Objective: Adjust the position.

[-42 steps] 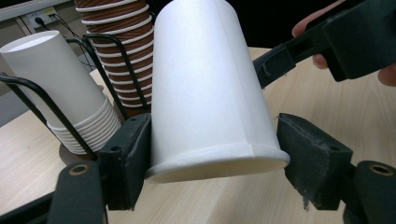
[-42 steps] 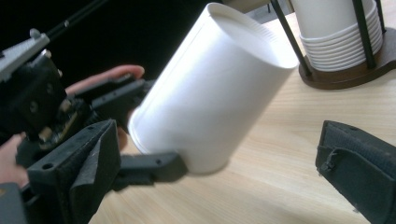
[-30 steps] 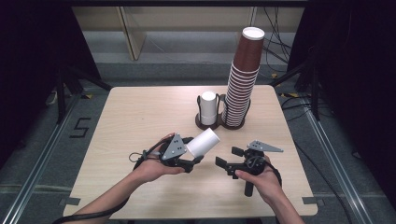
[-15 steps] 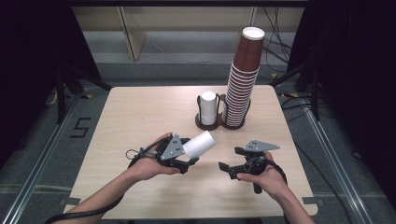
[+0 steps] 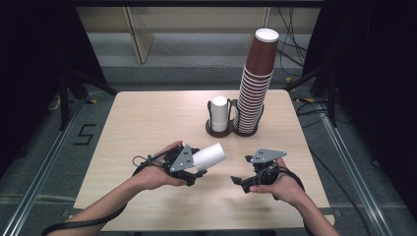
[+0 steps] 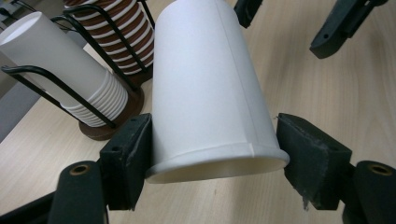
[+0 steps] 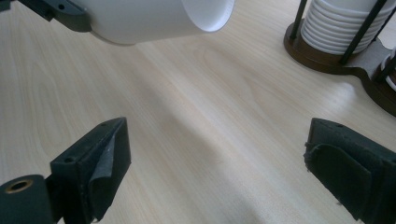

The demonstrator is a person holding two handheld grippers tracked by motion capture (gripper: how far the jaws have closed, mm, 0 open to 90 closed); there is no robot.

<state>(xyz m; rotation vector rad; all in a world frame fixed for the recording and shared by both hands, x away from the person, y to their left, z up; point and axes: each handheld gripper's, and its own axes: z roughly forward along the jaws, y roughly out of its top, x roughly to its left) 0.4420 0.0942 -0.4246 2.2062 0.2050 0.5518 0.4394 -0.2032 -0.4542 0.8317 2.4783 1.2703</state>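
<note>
While the left gripper clamps a white paper cup by its rim, the thin wall could buckle as the right gripper, jaws apart and just narrowing on nothing, waits nearby.

Cups and grippers around the cup holder

The holder stands toward the far side of the table, bearing a short cup stack on its left and a tall cup stack on its right. Nearer than the holder, slightly left, a single cup sits in the left gripper; nearer and right, the right gripper.
</note>
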